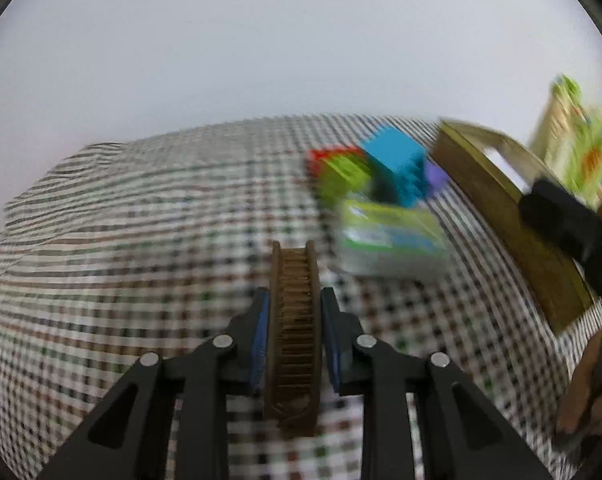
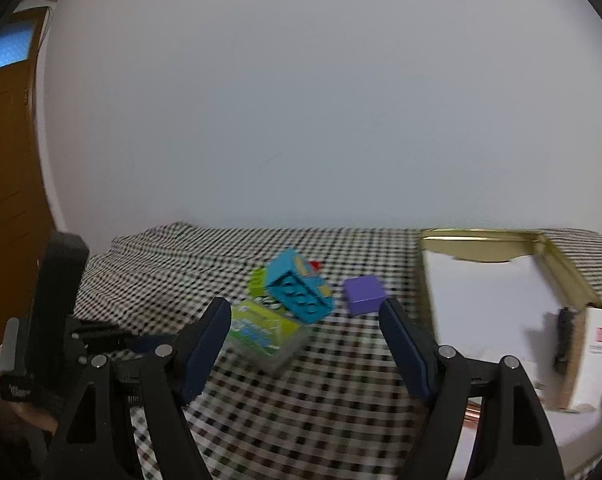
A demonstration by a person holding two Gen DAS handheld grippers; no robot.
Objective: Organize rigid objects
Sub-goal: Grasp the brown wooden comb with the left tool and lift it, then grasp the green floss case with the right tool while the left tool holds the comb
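My left gripper (image 1: 294,296) is shut on a brown wooden comb (image 1: 294,320), held edge-up above the checked cloth. Ahead and to its right lie a green-labelled clear box (image 1: 389,240), a blue brick (image 1: 397,164), a green brick (image 1: 341,176), a red piece (image 1: 321,156) and a purple cube (image 1: 435,178). My right gripper (image 2: 305,304) is open and empty, low over the cloth, with the clear box (image 2: 261,330), blue brick (image 2: 297,292) and purple cube (image 2: 363,294) just beyond its fingertips.
A gold-rimmed box with a white inside (image 2: 489,300) stands at the right and holds a white carton (image 2: 593,356); it also shows in the left wrist view (image 1: 501,216). A green printed package (image 1: 573,148) stands behind it. The checked cloth (image 1: 121,240) covers the table.
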